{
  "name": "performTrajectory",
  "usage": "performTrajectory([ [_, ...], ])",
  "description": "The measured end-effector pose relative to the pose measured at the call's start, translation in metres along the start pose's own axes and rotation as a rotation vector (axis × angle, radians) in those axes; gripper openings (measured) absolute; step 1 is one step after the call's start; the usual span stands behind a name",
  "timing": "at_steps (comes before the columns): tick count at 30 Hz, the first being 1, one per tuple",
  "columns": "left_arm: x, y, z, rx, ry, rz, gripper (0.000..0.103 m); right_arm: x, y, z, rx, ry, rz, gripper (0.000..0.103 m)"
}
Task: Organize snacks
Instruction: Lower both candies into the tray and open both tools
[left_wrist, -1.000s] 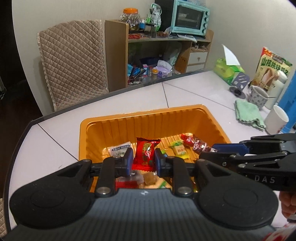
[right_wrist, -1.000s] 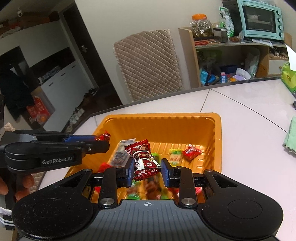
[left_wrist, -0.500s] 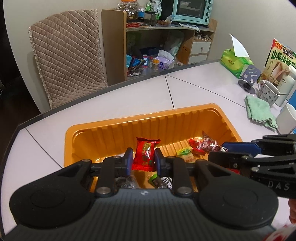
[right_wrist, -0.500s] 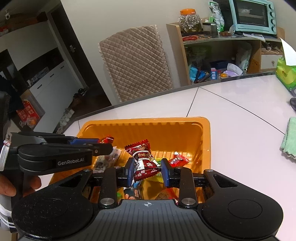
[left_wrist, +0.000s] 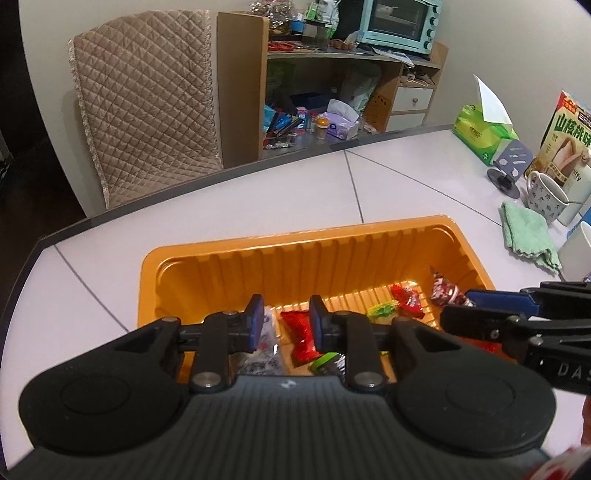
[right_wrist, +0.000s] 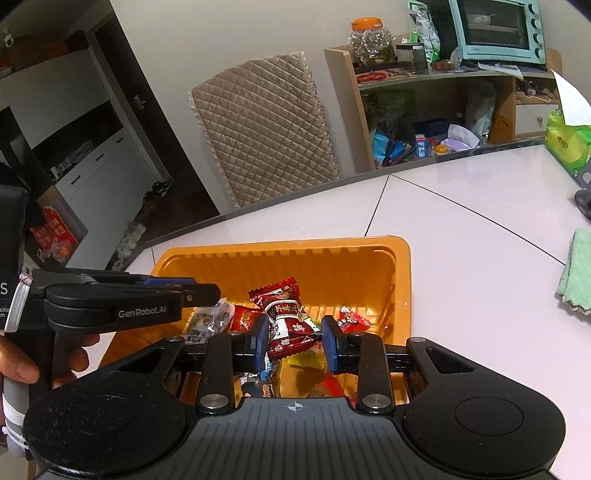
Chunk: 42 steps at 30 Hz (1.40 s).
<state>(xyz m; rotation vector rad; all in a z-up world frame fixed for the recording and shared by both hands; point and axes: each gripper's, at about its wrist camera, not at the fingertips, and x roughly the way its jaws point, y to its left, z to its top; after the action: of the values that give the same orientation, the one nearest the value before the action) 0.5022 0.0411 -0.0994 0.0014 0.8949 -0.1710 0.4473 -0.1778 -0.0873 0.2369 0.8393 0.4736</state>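
Observation:
An orange tray (left_wrist: 295, 236) (right_wrist: 280, 245) on the white table holds several wrapped snacks. My left gripper (left_wrist: 286, 319) hovers over its near left part with its jaws opening. A bright red packet (left_wrist: 301, 339) lies loose in the tray below them, touching neither pad. My right gripper (right_wrist: 295, 341) is shut on a dark red wrapped candy (right_wrist: 284, 314), held above the tray's near right side. In the left wrist view that candy (left_wrist: 445, 291) sticks out of the right gripper's tips (left_wrist: 480, 301). In the right wrist view the left gripper (right_wrist: 201, 291) reaches in from the left.
A green cloth (left_wrist: 528, 236), a patterned mug (left_wrist: 546, 197), a white cup (left_wrist: 578, 251), a green tissue pack (left_wrist: 480, 136) and a snack box (left_wrist: 569, 136) stand at the table's right. Beyond the far edge are a quilted chair (left_wrist: 144, 99) and a cluttered shelf (left_wrist: 332, 74).
The left gripper's jaws parted and the bright red packet dropped from them into the tray. The left hand moved forward over the tray. The right gripper kept its candy.

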Motion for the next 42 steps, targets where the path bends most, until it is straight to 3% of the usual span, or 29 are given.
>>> performTrajectory([
  [11,-0.017,0.019,-0.008,-0.028,0.008,0.018,0.036,0.017,0.007,0.003,0.004,0.018,0.012,0.031],
  [14,-0.019,0.021,-0.007,-0.029,0.008,0.035,0.047,0.025,0.010,0.006,0.010,0.024,0.018,0.031],
  [21,-0.020,0.028,-0.003,-0.050,0.010,0.038,0.049,0.040,0.016,0.012,0.014,0.031,0.013,0.031],
  [29,-0.019,0.034,-0.005,-0.085,0.028,0.030,0.058,0.047,0.018,0.017,0.047,-0.024,-0.002,0.033],
  [37,-0.033,0.029,-0.007,-0.090,0.017,0.026,0.070,0.031,0.014,0.017,0.052,-0.027,-0.007,0.063],
  [42,-0.051,0.022,-0.010,-0.087,-0.018,0.041,0.086,0.012,0.014,0.011,0.049,-0.042,-0.002,0.080],
])
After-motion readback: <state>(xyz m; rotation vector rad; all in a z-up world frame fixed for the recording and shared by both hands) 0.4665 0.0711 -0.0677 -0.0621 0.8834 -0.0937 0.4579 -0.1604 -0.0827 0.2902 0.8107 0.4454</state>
